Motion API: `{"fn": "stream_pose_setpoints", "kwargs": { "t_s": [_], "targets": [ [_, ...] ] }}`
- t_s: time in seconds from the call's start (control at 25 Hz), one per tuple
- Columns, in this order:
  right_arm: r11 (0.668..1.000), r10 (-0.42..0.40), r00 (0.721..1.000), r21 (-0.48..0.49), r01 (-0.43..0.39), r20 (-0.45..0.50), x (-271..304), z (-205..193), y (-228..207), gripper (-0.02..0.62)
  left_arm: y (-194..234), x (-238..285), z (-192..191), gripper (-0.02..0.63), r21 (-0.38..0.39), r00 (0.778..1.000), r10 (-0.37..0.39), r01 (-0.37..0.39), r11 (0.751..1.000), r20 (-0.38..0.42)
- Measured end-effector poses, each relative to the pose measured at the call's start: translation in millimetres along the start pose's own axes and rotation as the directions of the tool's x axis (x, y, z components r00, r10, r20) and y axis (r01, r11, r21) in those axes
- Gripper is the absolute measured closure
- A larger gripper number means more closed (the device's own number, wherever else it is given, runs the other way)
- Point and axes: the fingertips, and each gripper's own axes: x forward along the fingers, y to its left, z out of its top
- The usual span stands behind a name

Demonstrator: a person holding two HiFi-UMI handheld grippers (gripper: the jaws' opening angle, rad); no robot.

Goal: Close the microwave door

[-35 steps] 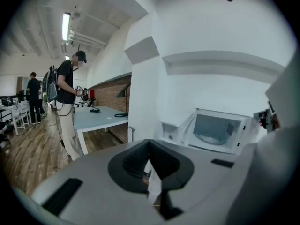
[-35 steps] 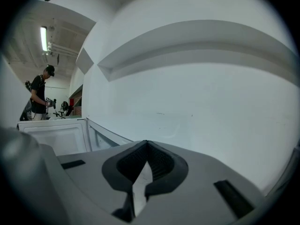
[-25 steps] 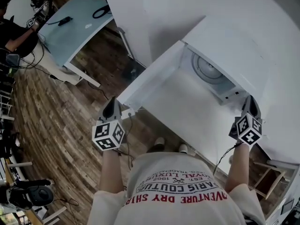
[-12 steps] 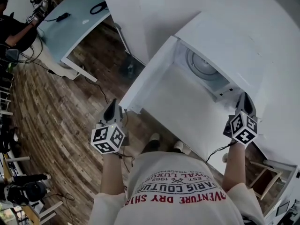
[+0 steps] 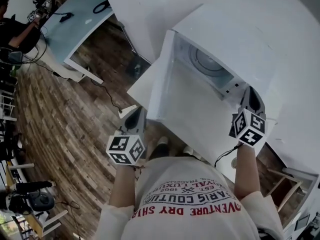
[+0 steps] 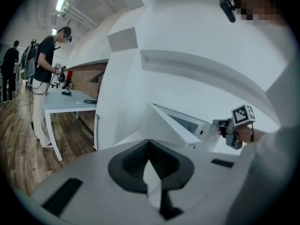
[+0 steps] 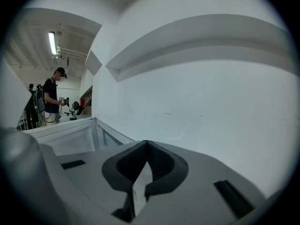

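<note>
The white microwave [image 5: 240, 39] stands on a white counter [image 5: 200, 119] with its cavity and round turntable [image 5: 206, 64] showing. Its door [image 5: 146, 86] stands partly swung, edge-on to me. My left gripper [image 5: 138, 117] is shut and empty, just below the door's free corner; I cannot tell whether it touches. In the left gripper view the left gripper [image 6: 149, 142] points at the door [image 6: 164, 123], and the right gripper [image 6: 224, 124] shows beyond it. My right gripper [image 5: 249, 97], shut and empty, is by the microwave's right front corner; in its own view the right gripper [image 7: 146, 143] faces a white wall.
A pale blue table [image 5: 75, 29] with cables stands at the back left over the wood floor [image 5: 60, 114]. A person [image 5: 15, 31] works beside it. Camera gear [image 5: 27, 200] lies at the lower left. A wooden stool [image 5: 286, 184] is at the lower right.
The door has swung from wide open toward the microwave. My left gripper has moved right, following it. The right gripper has shifted slightly up and left.
</note>
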Motion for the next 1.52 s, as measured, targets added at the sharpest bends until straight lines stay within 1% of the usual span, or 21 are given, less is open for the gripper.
{"fn": "stream_pose_setpoints", "kwargs": {
  "t_s": [0.08,0.16,0.4,0.48,0.6,0.68,0.8,1.0,1.16,1.28,1.52],
  "targets": [
    [1.0,0.014,1.0,-0.008,-0.014,-0.006,2,-1,4,0.583,-16,6,-3,0.6,0.037,1.0,-0.017,0.017,0.999,-0.008],
    [1.0,0.027,1.0,-0.014,-0.028,-0.015,5,-2,7,0.583,-32,14,-6,0.6,0.053,0.999,-0.034,0.035,0.998,-0.012],
    [0.999,0.039,0.999,-0.007,-0.04,-0.034,2,-3,11,0.583,-75,32,-13,0.6,0.049,0.992,-0.121,0.123,0.991,-0.033],
    [1.0,0.029,0.999,0.006,-0.029,-0.033,1,-5,11,0.583,-87,40,-16,0.6,0.063,0.986,-0.162,0.165,0.984,-0.048],
    [0.999,0.021,0.999,0.033,-0.02,-0.035,0,-4,10,0.584,-105,54,-15,0.6,0.099,0.969,-0.235,0.242,0.965,-0.077],
    [0.998,0.03,0.999,0.053,-0.028,-0.045,1,-3,10,0.584,-115,63,-17,0.6,0.123,0.954,-0.281,0.293,0.948,-0.109],
    [0.997,0.039,0.997,0.073,-0.034,-0.066,3,-3,9,0.583,-129,77,-24,0.6,0.148,0.921,-0.352,0.376,0.915,-0.168],
    [0.995,0.014,0.997,0.101,-0.006,-0.078,5,-6,8,0.583,-141,99,-22,0.6,0.189,0.867,-0.444,0.486,0.853,-0.227],
    [0.99,-0.02,0.997,0.139,0.031,-0.08,5,-5,7,0.583,-148,114,-18,0.6,0.204,0.824,-0.506,0.558,0.805,-0.255],
    [0.988,-0.047,0.995,0.144,0.059,-0.091,6,-6,6,0.584,-156,124,-16,0.6,0.216,0.789,-0.55,0.607,0.765,-0.273],
    [0.984,-0.063,0.993,0.158,0.077,-0.096,7,-7,5,0.584,-170,140,-15,0.6,0.22,0.741,-0.604,0.667,0.712,-0.294]
  ]
}}
